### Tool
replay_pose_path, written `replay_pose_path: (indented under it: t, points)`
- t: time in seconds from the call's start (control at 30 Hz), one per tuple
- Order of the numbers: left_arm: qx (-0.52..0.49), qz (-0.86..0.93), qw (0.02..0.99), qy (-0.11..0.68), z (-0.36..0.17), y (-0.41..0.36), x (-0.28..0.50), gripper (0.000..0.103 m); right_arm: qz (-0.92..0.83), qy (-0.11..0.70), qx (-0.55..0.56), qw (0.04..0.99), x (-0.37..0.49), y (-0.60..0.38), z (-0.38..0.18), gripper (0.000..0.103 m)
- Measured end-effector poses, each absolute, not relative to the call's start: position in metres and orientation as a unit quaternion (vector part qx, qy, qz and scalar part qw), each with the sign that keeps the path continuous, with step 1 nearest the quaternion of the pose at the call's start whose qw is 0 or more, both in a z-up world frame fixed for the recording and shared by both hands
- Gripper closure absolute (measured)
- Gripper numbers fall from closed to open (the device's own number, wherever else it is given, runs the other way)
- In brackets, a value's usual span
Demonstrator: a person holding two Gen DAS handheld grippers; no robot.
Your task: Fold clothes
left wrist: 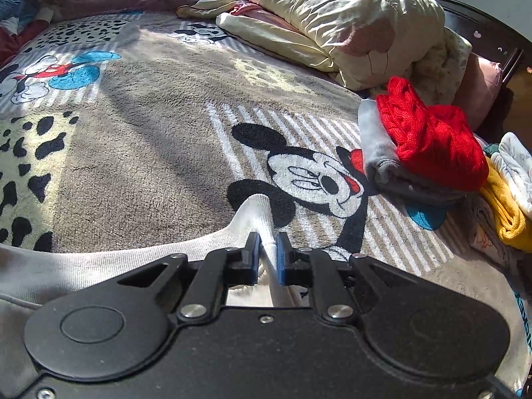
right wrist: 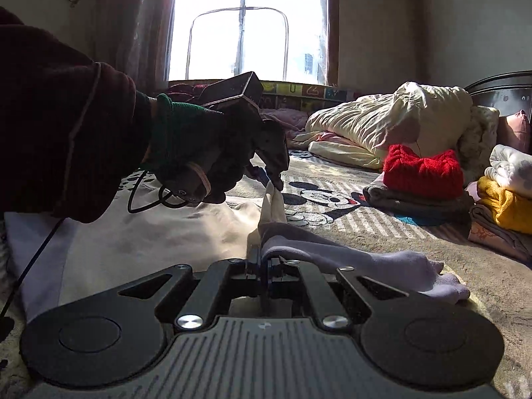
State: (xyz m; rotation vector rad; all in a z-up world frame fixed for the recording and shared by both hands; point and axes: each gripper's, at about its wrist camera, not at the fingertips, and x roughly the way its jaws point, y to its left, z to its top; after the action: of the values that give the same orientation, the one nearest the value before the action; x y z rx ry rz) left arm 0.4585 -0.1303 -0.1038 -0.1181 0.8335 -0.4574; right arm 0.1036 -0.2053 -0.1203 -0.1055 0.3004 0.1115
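Observation:
A white sweatshirt point(left wrist: 99, 266) lies spread on the cartoon-mouse blanket point(left wrist: 149, 153). In the left wrist view my left gripper point(left wrist: 268, 241) is shut, its blue pads pinching a raised ridge of the white fabric. The right wrist view shows that left gripper point(right wrist: 274, 183), held by a gloved hand point(right wrist: 199, 153), lifting a peak of the sweatshirt point(right wrist: 149, 232). Nearer the camera my right gripper point(right wrist: 262, 261) is shut on a fold of the same garment. Its sleeve, ending in a ribbed cuff point(right wrist: 447, 287), trails off to the right.
A red knit sweater point(left wrist: 432, 143) point(right wrist: 422, 173) sits on a folded grey garment at the right. Yellow and white clothes point(right wrist: 505, 199) are stacked beside it. A cream duvet point(left wrist: 332, 16) is bunched at the back by a dark headboard point(right wrist: 498, 89). A bright window point(right wrist: 246, 23) is behind.

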Motion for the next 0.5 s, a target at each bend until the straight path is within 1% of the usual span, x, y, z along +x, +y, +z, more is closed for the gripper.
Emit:
replay_pose_path:
  t: [0.27,0.5]
  points:
    - [-0.06,-0.268,0.875,0.399,-0.108,-0.114,0.462,0.094,0.073,0.165,-0.146,0.973,0.101,-0.154,-0.133,0.098]
    - [-0.073,-0.279,0.871,0.398,-0.112,-0.102,0.467,0.094,0.087,0.18,-0.157,0.967,0.107,-0.143,-0.138,0.098]
